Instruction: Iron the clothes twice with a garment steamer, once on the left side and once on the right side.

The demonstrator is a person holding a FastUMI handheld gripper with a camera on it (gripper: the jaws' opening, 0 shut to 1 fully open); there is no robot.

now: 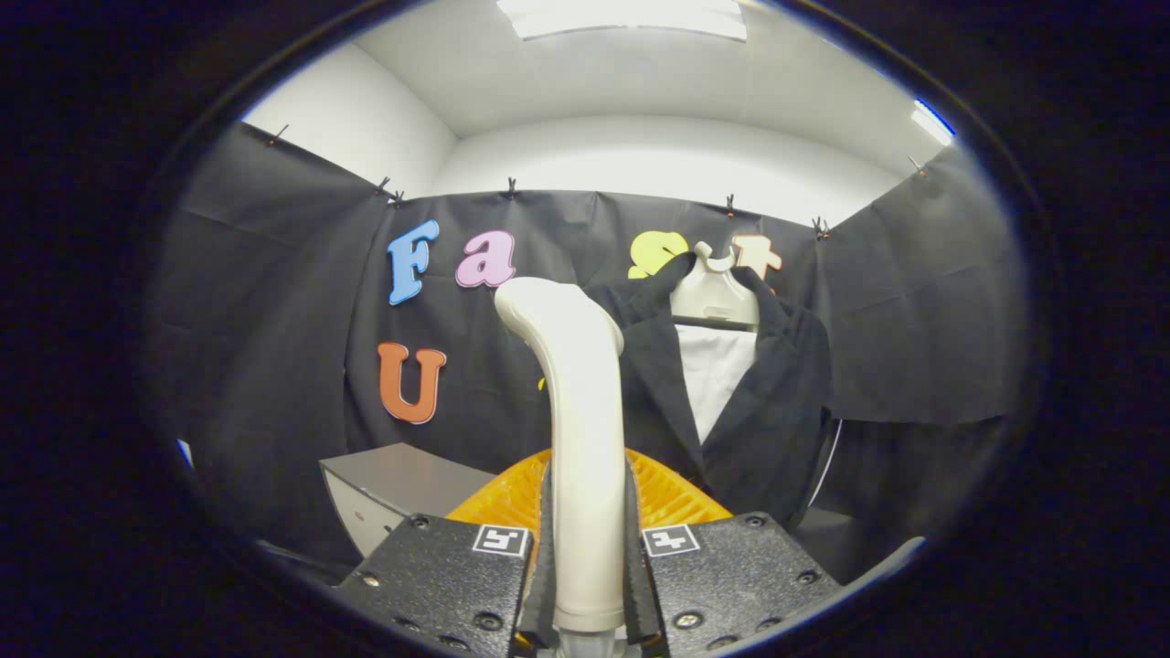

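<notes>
The tongs [585,585] are closed on the garment steamer [578,439], both fingers pressing the sides of its pale handle at the bottom centre of the frame. The handle's long axis runs nearly straight up from the fingers, and its head bends toward the upper left. The dark jacket [777,402] hangs on a pale hanger [715,294] right of centre, beyond the steamer and to its right, apart from it. So the coming pass likely calls for a shift rightward and forward, with the head turned to face the cloth. An orange ribbed piece [672,493] sits just behind the fingers.
</notes>
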